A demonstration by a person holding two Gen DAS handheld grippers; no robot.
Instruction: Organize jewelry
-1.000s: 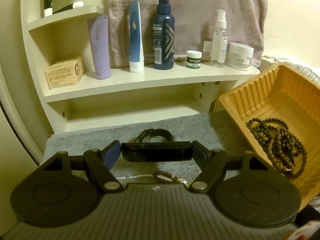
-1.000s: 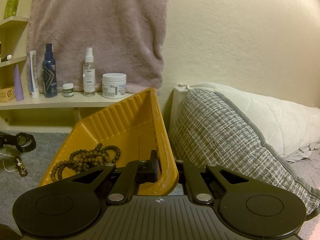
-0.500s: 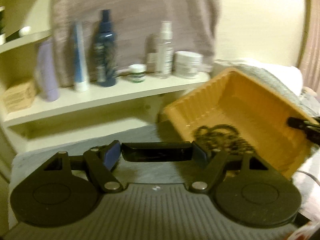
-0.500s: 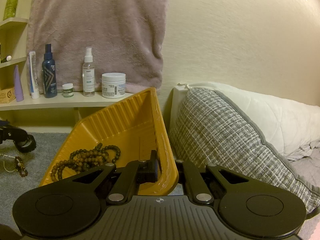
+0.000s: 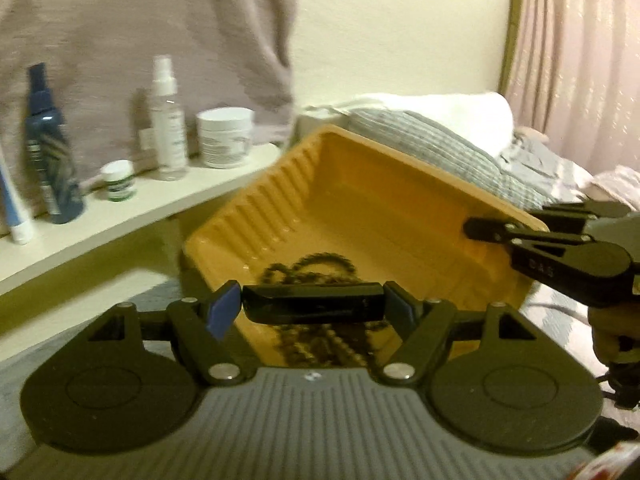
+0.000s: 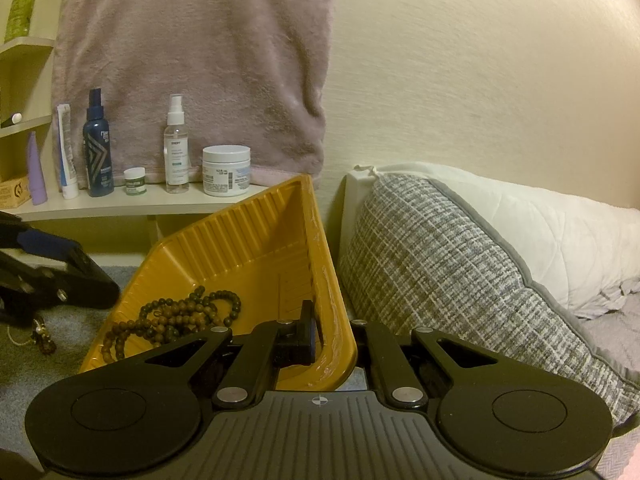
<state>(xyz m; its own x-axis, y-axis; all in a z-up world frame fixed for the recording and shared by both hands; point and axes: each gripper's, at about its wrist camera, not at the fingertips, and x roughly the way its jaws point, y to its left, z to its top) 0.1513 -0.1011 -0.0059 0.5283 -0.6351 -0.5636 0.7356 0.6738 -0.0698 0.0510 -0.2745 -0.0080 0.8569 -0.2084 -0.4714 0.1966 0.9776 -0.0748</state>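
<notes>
Evidently carrying black bracelet (image 5: 311, 309) in left gripper (image 5: 312, 310); right gripper (image 6: 326, 338) clamped on tray (image 6: 260, 240) corner, tilting it for the drop.

R gripper (image 6: 333, 340) clamped on rim of tilted yellow tray (image 6: 256, 240); brown bead necklace (image 6: 176, 316) heaped in tray's low end. L gripper (image 6: 52, 276) at left edge, just beside tray, over grey carpet w/ small chain piece (image 6: 42, 336). Shelf (image 6: 120, 204) behind w/ bottles; checked pillow (image 6: 448, 272) right of tray.
</notes>
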